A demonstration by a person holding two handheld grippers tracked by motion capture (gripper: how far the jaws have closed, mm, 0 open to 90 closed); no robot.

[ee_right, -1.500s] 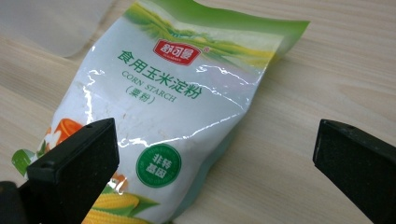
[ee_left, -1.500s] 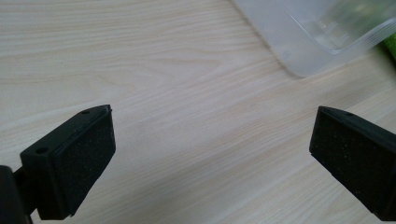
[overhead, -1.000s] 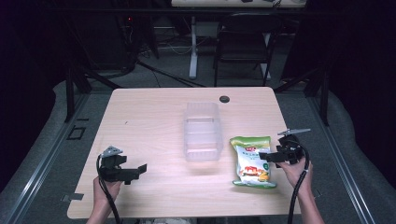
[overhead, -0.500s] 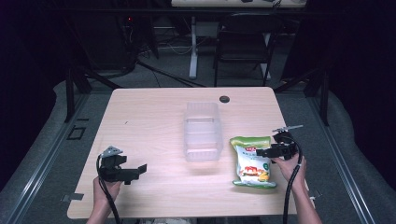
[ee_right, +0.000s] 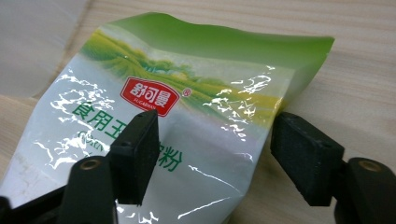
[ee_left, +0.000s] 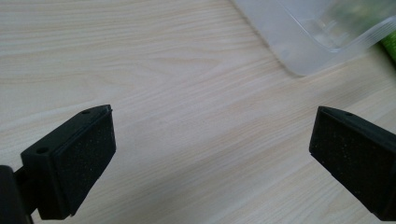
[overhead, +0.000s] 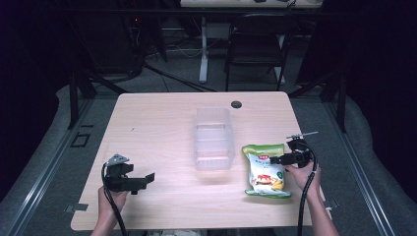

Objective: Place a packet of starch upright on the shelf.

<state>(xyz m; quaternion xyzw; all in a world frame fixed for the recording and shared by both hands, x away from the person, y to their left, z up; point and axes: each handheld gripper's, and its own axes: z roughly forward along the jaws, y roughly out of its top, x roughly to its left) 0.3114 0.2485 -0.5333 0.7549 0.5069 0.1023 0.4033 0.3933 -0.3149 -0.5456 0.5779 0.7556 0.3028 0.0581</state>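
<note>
- The counter (overhead: 157, 132), pale wood, lay whole in the high view; each gripper view took in just a patch of its grain.
- A clear plastic container (overhead: 213, 139) stood near the counter's middle. The left gripper view cut it down to one corner at the upper right, with a sliver of green beyond it.
- The snack bag (overhead: 264, 169), green and white, lay flat just right of the container. Its red logo and green characters could be read in the right gripper view, while from above they were too small to make out.
- The right gripper (ee_right: 210, 158) rested at the bag's right edge, jaws apart, one over the bag's face and one past its side, not closed on it. The right hand (overhead: 304, 174) held it from behind.
- The left gripper (ee_left: 210, 154) hovered over bare wood at the near left, jaws wide apart and holding nothing. The left hand (overhead: 110, 199) gripped it from below.
- A small dark round grommet (overhead: 236, 104) sat at the far edge.
</note>
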